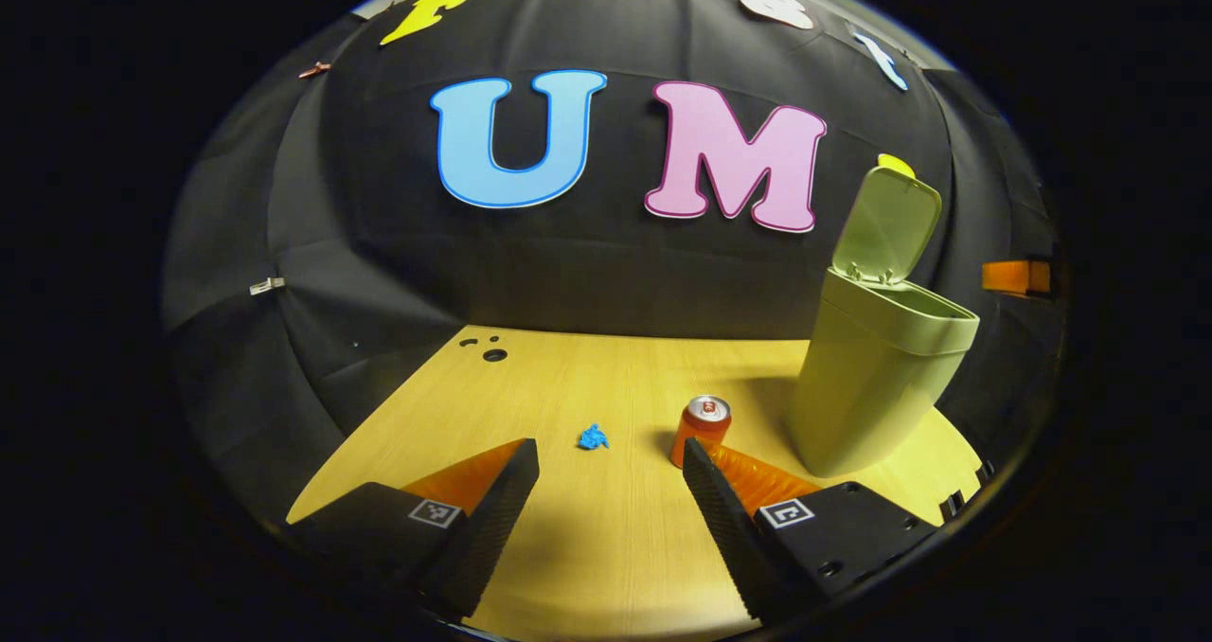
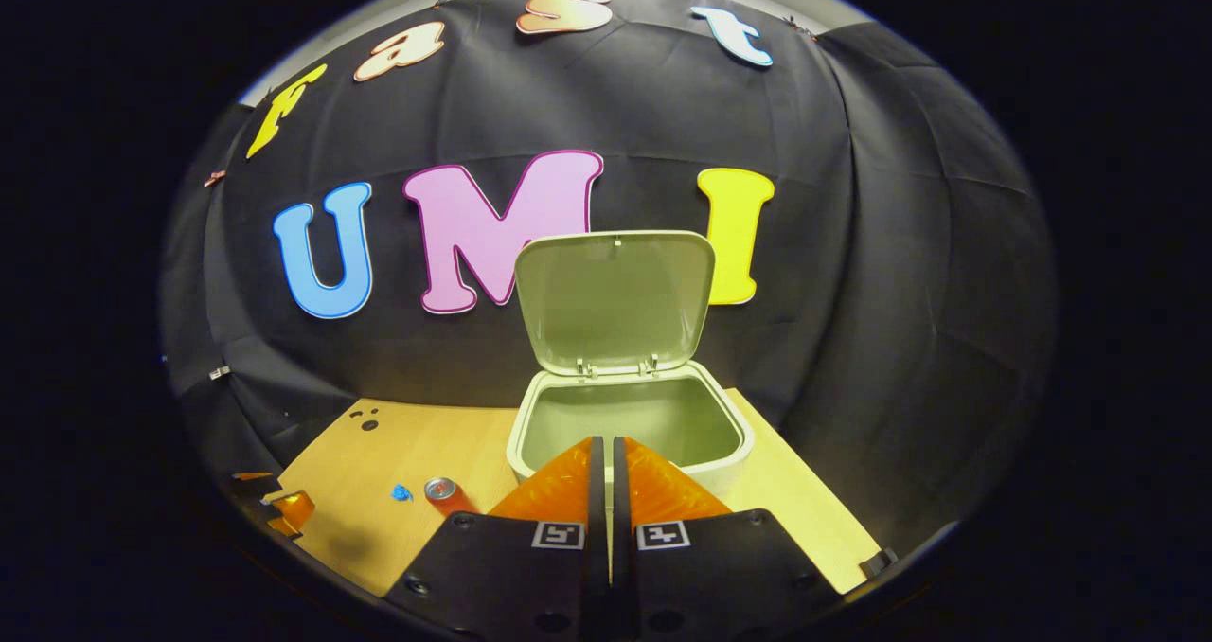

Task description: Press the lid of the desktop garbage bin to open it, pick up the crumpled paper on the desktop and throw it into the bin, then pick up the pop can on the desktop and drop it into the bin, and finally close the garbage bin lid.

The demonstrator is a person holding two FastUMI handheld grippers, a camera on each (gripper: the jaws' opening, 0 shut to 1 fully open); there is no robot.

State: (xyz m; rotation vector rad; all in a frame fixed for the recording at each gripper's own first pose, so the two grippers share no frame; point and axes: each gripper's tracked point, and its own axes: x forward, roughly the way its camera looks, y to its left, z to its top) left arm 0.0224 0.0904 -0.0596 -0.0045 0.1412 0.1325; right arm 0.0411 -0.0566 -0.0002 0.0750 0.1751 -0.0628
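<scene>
Jaws: left gripper [image 1: 611, 490] wide, right gripper [image 2: 606, 472] closed empty before the open bin [image 2: 630, 434]. I'd straddle the crumpled paper [image 1: 593, 437], avoiding the pop can [image 1: 701, 429].

No readable text or labels.

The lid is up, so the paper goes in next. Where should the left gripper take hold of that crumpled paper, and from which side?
Grip the crumpled paper across its middle, coming down from above and in front with the left gripper, whose fingers are already spread. It is a small, low, irregular wad lying flat on the table, so no side offers a better hold. The can stands apart to its right, probably leaving room.
</scene>
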